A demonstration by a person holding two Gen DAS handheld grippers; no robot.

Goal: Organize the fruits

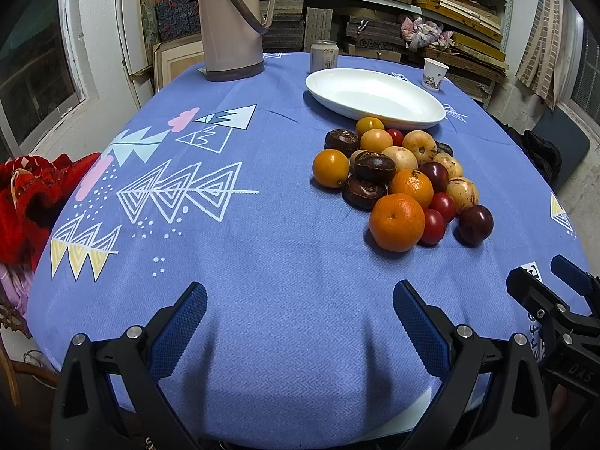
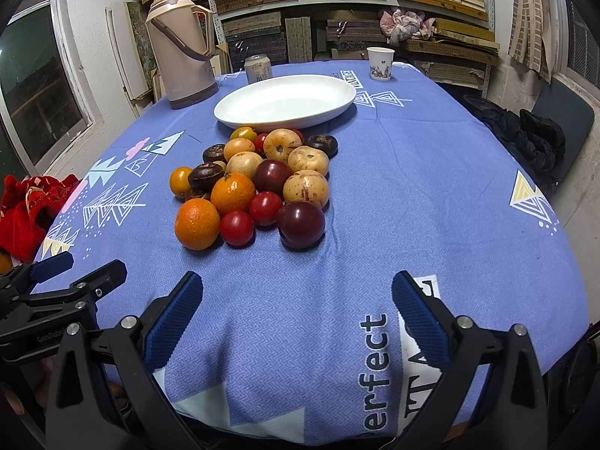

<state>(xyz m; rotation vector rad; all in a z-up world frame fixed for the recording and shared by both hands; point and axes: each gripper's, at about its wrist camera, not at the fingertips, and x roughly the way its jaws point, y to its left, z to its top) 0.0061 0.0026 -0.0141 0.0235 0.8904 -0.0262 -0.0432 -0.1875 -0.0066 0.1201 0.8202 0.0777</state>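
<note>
Left gripper [image 1: 300, 317] and right gripper [image 2: 298, 305] jaws spread, empty; heaped mixed fruit pile [image 2: 255, 183] beside oval white plate [image 2: 285, 103]; "Perfect" tablecloth lettering [image 2: 373, 371] only in right view.

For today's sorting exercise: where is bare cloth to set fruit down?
Free: the cloth between both tongs and the fruit pile, and the patterned stretch left of it, toward the thermos. The white dish is empty. Crowded: pile against dish.

You are seeing "Perfect" printed on the tablecloth [image 2: 285, 322], "GenRobo" on the left gripper [image 2: 52, 266], "DAS" on the right gripper [image 1: 555, 281].
</note>
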